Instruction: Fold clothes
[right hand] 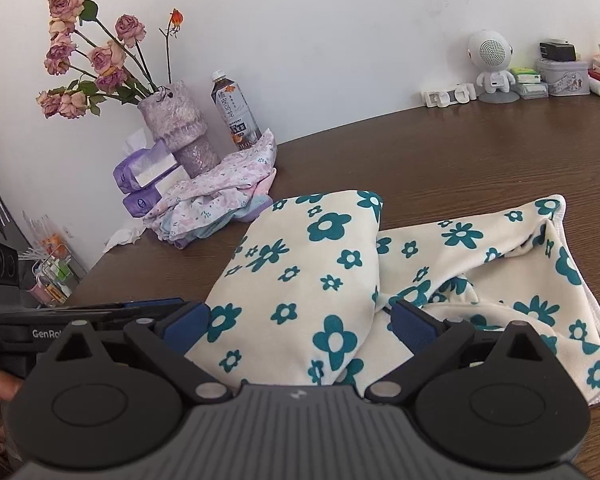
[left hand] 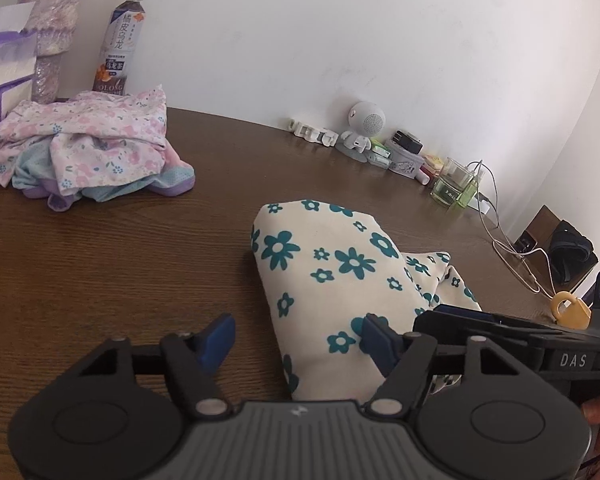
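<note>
- Table (left hand: pixel 100 264), dark wood, takes up most of both views; plenty of bare surface around the work area.
- Cream cloth with teal flowers (right hand: pixel 324 264) lies on the table directly ahead of both grippers, partly folded: one flap doubled over on the left, the rest rumpled to the right with a white hemmed edge showing. Judged soft, light, limp; it will sag and slide, not fragile. Best hold looks like a hemmed edge or corner, pinched through all layers so the fold does not slip.
- Pile of pink-floral and pale blue clothes (left hand: pixel 84 148) sits well apart at the far left, probably waiting its turn; not in the way.
- Left gripper (left hand: pixel 296 340) has its jaws parted about halfway, right pad over the cloth edge, left pad over bare wood, nothing pinched.
- Right gripper (right hand: pixel 300 320) stands wide, cloth passing between the pads but not squeezed.
- Vase of dried roses (right hand: pixel 180 128), tea bottle (left hand: pixel 120 44), purple tissue packs (right hand: pixel 140 184) stand by the wall behind the pile.
- White speaker figure (left hand: pixel 362 126), tin, glass (left hand: pixel 456 184), cable (left hand: pixel 512 256) line the far edge; the cable is nearest the cloth, a possible snag.
</note>
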Available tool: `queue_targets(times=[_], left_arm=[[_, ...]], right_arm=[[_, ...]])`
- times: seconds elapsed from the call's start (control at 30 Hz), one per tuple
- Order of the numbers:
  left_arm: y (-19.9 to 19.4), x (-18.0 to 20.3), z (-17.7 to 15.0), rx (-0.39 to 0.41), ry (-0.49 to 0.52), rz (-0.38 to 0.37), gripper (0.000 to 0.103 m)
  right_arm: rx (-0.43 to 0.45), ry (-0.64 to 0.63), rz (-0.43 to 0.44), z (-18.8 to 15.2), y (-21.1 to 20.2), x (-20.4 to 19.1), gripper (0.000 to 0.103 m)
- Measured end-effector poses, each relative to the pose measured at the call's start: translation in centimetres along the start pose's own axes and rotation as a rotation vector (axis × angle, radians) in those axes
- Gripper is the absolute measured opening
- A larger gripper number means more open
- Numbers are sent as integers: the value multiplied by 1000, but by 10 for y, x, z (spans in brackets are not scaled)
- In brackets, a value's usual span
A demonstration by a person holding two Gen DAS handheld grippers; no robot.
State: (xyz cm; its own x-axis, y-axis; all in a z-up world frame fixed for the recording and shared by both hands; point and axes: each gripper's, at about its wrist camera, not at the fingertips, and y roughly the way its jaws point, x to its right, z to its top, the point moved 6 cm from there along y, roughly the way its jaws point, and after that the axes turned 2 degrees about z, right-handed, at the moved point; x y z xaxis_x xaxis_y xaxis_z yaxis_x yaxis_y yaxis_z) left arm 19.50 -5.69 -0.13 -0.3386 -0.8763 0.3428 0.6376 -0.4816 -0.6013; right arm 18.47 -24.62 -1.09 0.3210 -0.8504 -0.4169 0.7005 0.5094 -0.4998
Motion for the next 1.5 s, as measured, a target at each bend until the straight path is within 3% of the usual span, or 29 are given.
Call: queue_targets(times=[0.07, 0.13, 0.2, 0.27, 0.47, 0.6, 0.67, 0.73, 1.03, 1.1, 1.17, 1.23, 1.4, 1.47, 1.5], left_arm=[[1, 1, -2, -4, 6, -2, 62], [1, 3, -3, -4, 16, 0, 62], [3, 3, -4, -14, 20, -8, 53], [6, 4, -7, -30, 17, -27, 35], [8, 2, -9, -36, -7, -46, 26], [6, 2, -7, -27, -28, -52, 32], [2, -1, -2, -11, -38, -40, 44], [0, -2, 4, 10, -30, -17, 47], [8, -1, 10, 23, 5, 21, 45], [9, -1, 10, 22, 6, 11, 39], [11, 1, 8, 14, 1, -10, 20], [10, 4, 7, 20, 23, -4, 19], [9, 5, 8, 27, 28, 3, 21], [7, 5, 12, 32, 31, 16, 34], [6, 5, 14, 34, 32, 23, 38]], right_arm=[[-2, 6, -2, -1, -1, 2, 69], [-10, 13, -8, -3, -1, 5, 67], [-20, 16, -12, -6, 0, 7, 65], [-20, 18, -5, -7, -1, 8, 58], [-16, 34, 10, -8, 0, 11, 37], [-10, 30, 8, -7, 0, 12, 39], [12, 40, 9, -2, -4, 13, 47], [44, 51, 5, 6, -9, 15, 50], [33, 80, -13, 9, 1, 21, 50], [27, 79, -12, 7, 3, 20, 43], [24, 72, -12, 6, 4, 19, 34], [22, 63, -12, 5, 5, 17, 28], [22, 69, -13, 5, 5, 17, 31], [26, 79, -24, 9, 3, 19, 42], [30, 79, -29, 11, 2, 19, 42]])
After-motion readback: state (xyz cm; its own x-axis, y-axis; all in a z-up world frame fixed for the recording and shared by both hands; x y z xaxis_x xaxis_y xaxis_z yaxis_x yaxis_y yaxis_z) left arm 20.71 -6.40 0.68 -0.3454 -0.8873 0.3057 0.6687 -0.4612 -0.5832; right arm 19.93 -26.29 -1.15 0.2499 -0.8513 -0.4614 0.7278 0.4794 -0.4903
